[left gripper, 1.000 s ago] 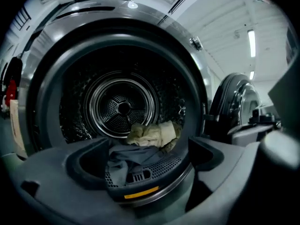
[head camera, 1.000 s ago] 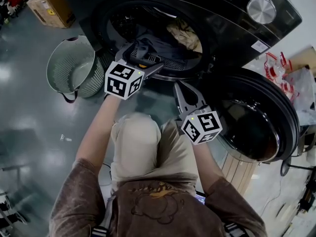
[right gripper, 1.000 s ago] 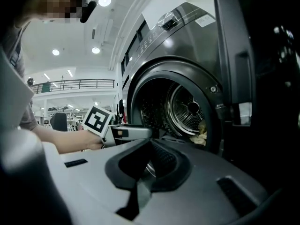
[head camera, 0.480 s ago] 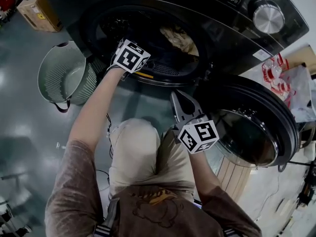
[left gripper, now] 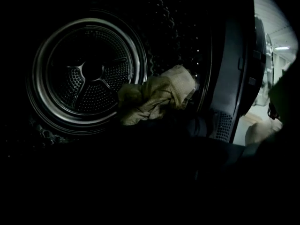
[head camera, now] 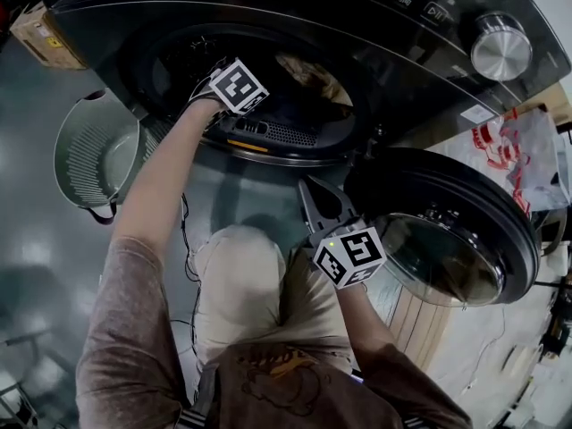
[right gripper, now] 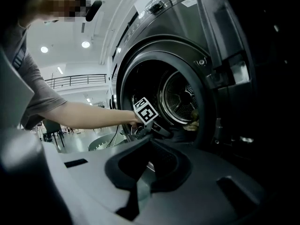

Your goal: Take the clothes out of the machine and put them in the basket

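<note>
The dark washing machine (head camera: 420, 56) stands with its round door (head camera: 451, 239) swung open to the right. A beige cloth (left gripper: 157, 97) lies inside the drum on darker clothes (left gripper: 197, 128), and it also shows in the head view as a beige cloth (head camera: 313, 71). My left gripper (right gripper: 158, 128) reaches into the drum mouth, its marker cube (head camera: 238, 86) at the rim. Its jaws stand wide, with nothing seen between them; its own view is too dark to show them. My right gripper (head camera: 309, 189) hangs outside below the opening, shut and empty. The pale basket (head camera: 89, 146) sits left of the machine.
A cardboard box (head camera: 40, 34) stands on the floor at the far left. A bag with red print (head camera: 527, 155) lies right of the machine. The person's knees (head camera: 241, 275) are in front of the drum. The open door blocks the right side.
My left gripper has gone from in front of the opening down into the drum, rolling as it went. The right gripper has sunk a little.
</note>
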A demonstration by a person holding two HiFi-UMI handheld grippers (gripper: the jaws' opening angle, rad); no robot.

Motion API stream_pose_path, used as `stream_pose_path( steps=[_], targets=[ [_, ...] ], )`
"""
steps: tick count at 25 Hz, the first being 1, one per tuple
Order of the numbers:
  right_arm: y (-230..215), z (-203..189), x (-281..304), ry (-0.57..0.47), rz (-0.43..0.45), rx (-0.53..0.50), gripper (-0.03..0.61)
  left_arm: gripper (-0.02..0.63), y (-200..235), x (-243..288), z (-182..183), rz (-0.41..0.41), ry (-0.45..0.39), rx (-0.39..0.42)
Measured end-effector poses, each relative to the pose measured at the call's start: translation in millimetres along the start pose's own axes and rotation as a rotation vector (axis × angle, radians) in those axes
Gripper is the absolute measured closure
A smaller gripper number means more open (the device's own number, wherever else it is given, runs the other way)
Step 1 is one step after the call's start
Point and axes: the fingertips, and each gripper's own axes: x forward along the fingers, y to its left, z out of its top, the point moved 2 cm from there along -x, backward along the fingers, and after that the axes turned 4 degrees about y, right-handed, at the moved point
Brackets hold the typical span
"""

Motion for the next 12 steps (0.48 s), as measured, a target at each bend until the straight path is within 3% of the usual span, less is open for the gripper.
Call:
stream_pose_path(
  steps=[4,12],
  targets=[
    [0.3,-1.9,3.6,0.008,-0.002,-0.001,0.581,0.040,3.9,19.3,-0.7,-0.034,0.057,0.035],
    [-0.5,-8.3,9.4,0.032,-0.014,0.003,0.581,0.040,7.4,48.0,-9.3,-0.109,0.156,0.030]
  ],
)
